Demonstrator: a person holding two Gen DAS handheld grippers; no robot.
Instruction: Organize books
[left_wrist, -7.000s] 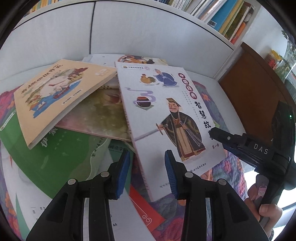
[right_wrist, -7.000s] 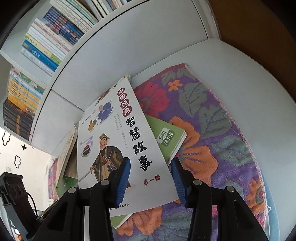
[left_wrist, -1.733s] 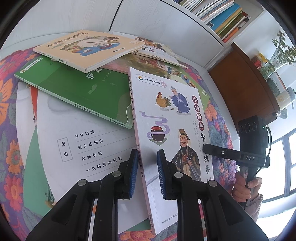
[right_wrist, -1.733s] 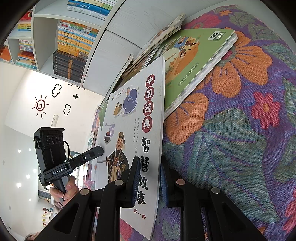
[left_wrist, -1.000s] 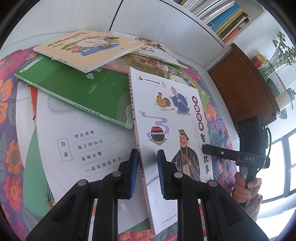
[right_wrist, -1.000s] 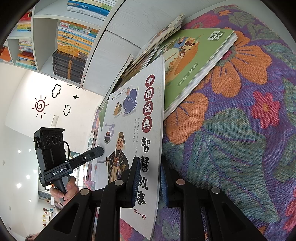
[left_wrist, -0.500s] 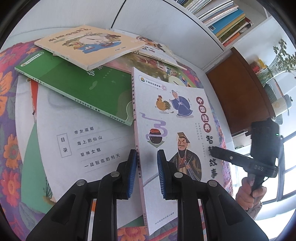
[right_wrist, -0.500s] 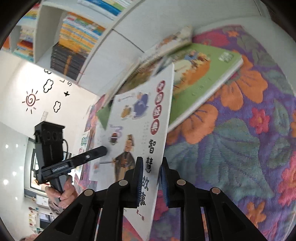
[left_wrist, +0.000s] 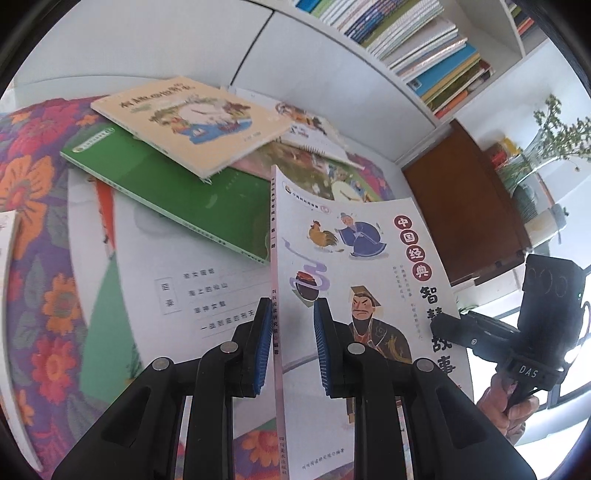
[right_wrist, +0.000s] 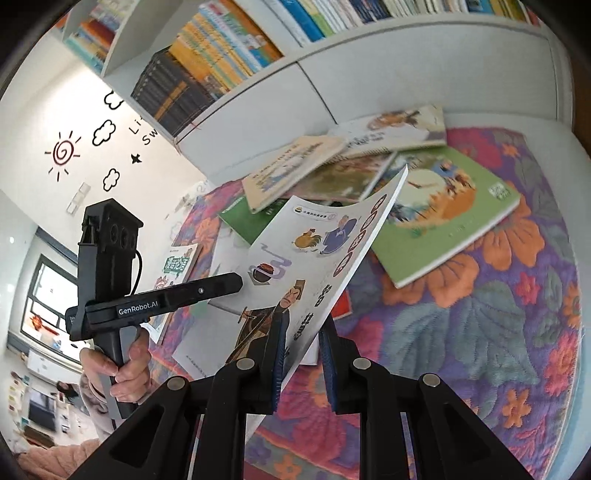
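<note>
**Two grips on one book, clear of the pile**

From the left wrist, we see our left hand-held gripper (left_wrist: 288, 347) closed on the spine edge of the white book (left_wrist: 354, 266), its blue pads pinching that edge. The book tilts up above the scattered pile: a green book (left_wrist: 177, 192) and a cream book (left_wrist: 192, 122) lie on the floral cloth (left_wrist: 33, 192). The right hand-held gripper (left_wrist: 454, 328) reaches the book's far edge.

From the right wrist, that gripper (right_wrist: 301, 354) is clamped on the opposite edge, and the cover bows between the two grips. Another green book (right_wrist: 443, 218) rests flat below; a full bookshelf (right_wrist: 221, 48) stands behind.

In our judgement, both hands should travel together at the same tilt, so the thin cover neither buckles nor slips. We should lift it well clear of the pile before turning it upright, spine outward, towards the shelf.
</note>
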